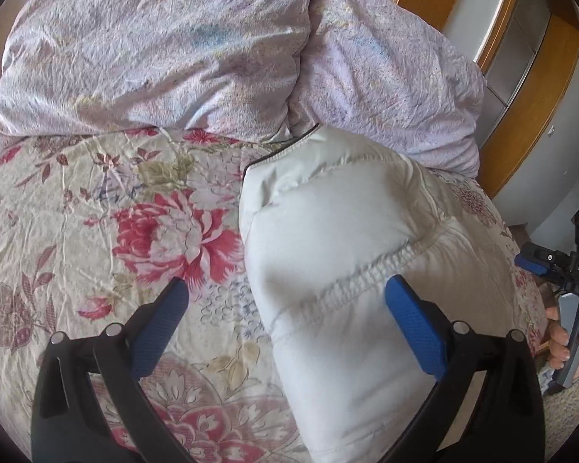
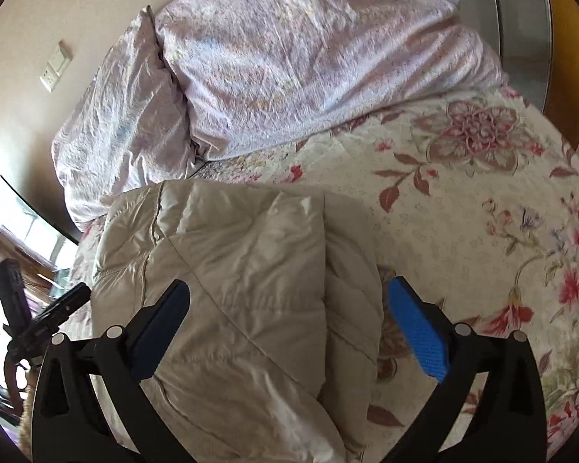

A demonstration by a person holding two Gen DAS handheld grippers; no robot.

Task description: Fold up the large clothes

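We see puffy white padded jacket (image 1: pixel 339 262) folded on bed, soft, light, slippery; grab thick edge; both tools (image 1: pixel 285 301) (image 2: pixel 289 305) wide open, holding nothing

jacket (image 1: pixel 328 231): near end runs off my left-wrist view's bottom edge, folded-under layers hidden | right gripper (image 1: pixel 536 262): I see only a sliver at the frame's right edge, fingers cut off | lilac duvet (image 2: pixel 289 58): top cropped | wall socket (image 2: pixel 50 75): too small to read
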